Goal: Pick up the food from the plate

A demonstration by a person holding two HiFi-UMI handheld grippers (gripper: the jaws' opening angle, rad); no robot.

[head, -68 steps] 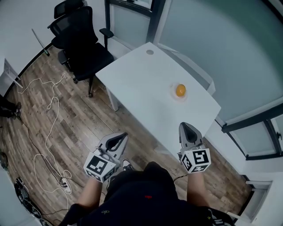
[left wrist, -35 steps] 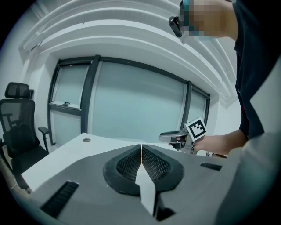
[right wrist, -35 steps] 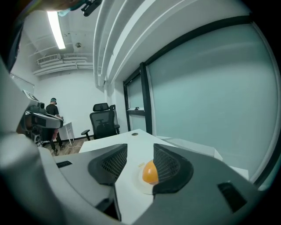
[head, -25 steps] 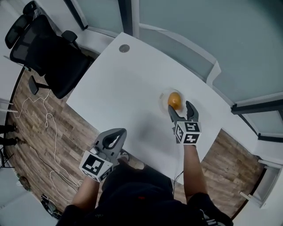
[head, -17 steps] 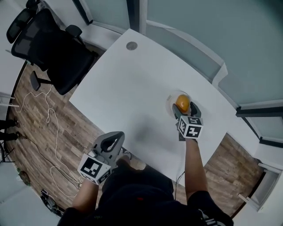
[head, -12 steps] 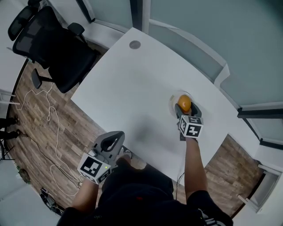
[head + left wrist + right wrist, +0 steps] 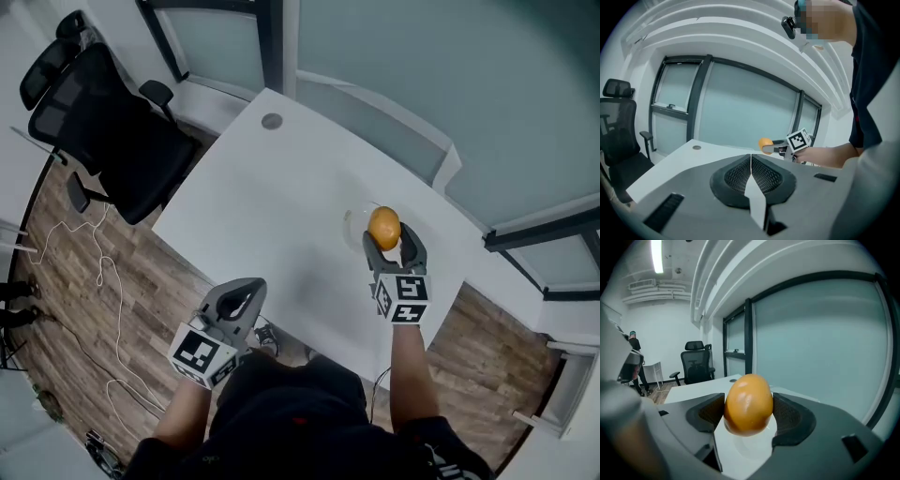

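The white bench (image 7: 272,206) is standing beside a black chair (image 7: 103,112). The right tongs (image 7: 388,238) are gripping the food (image 7: 384,227), their wide-set jaws having just been closing, pads pressing on both its sides. The left tongs (image 7: 251,289) are hanging by the bench's near edge, jaws pressed together with nothing between them. The plate (image 7: 351,225) is lying towards the bench's far edge. The orange, egg-shaped food is hanging just above it, clear of its surface.
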